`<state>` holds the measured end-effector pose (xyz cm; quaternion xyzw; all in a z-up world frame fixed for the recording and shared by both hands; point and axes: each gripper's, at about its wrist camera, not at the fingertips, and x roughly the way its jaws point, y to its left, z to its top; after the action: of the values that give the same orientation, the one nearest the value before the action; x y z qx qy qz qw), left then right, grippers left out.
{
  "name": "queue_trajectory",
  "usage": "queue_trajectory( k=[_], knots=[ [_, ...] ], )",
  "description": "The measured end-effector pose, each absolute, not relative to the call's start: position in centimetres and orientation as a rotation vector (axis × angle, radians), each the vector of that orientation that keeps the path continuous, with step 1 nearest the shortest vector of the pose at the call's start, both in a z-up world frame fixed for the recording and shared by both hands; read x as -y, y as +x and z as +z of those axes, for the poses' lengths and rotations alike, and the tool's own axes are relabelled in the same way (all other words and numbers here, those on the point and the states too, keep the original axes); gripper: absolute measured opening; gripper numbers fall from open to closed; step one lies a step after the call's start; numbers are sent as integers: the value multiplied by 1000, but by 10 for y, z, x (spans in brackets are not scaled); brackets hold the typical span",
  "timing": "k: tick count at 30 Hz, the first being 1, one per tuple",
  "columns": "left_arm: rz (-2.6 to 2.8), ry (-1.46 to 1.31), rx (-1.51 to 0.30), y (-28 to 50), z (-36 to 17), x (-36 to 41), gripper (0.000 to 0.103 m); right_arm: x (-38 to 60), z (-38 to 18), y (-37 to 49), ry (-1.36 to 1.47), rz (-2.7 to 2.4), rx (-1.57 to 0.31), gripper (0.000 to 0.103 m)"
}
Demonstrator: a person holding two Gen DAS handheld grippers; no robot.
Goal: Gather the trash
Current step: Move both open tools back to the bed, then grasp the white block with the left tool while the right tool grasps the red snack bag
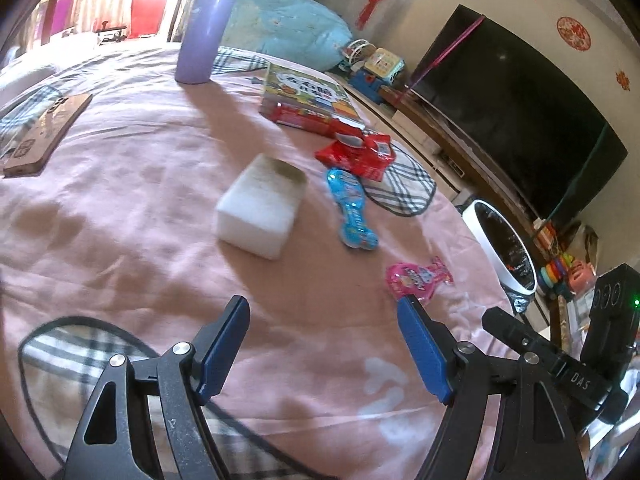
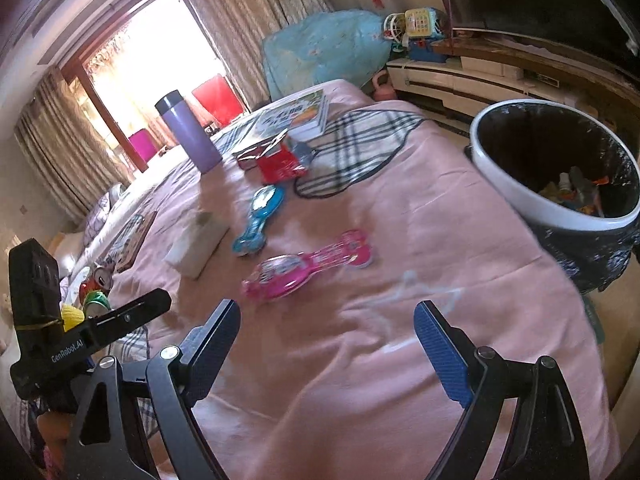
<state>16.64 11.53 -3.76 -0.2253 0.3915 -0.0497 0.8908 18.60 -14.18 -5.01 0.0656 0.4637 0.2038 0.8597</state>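
Note:
A pink wrapper (image 1: pixel 416 278) (image 2: pixel 304 266), a blue wrapper (image 1: pixel 352 208) (image 2: pixel 258 220), a red packet (image 1: pixel 356 152) (image 2: pixel 280 166) and a white foam block (image 1: pixel 260 204) (image 2: pixel 198 242) lie on the pink bed sheet (image 1: pixel 140 200) (image 2: pixel 400 240). A white-rimmed trash bin (image 1: pixel 504 244) (image 2: pixel 560 172) lined with a black bag stands beside the bed, with some litter inside. My left gripper (image 1: pixel 324 312) is open and empty, its right finger close to the pink wrapper. My right gripper (image 2: pixel 326 316) is open and empty, just short of the pink wrapper.
A purple flask (image 1: pixel 208 24) (image 2: pixel 188 136) stands upright on the bed. A picture book (image 1: pixel 308 96) (image 2: pixel 296 114) lies behind the red packet. A brown board (image 1: pixel 44 132) lies at the left. A TV (image 1: pixel 512 112) and toys (image 1: pixel 376 68) stand along the wall.

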Motion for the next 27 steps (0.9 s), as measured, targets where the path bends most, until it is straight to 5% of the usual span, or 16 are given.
queue_trajectory(
  k=[22, 25, 27],
  knots=[
    [-23, -342, -909, 265, -50, -129, 77, 59, -59, 302, 78, 513, -969, 90],
    [-16, -316, -921, 273, -56, -124, 73, 46, -73, 321, 39, 537, -992, 89],
    [-13, -295, -914, 277, -58, -121, 56, 42, -82, 330, 35, 546, -1006, 89]
  ],
)
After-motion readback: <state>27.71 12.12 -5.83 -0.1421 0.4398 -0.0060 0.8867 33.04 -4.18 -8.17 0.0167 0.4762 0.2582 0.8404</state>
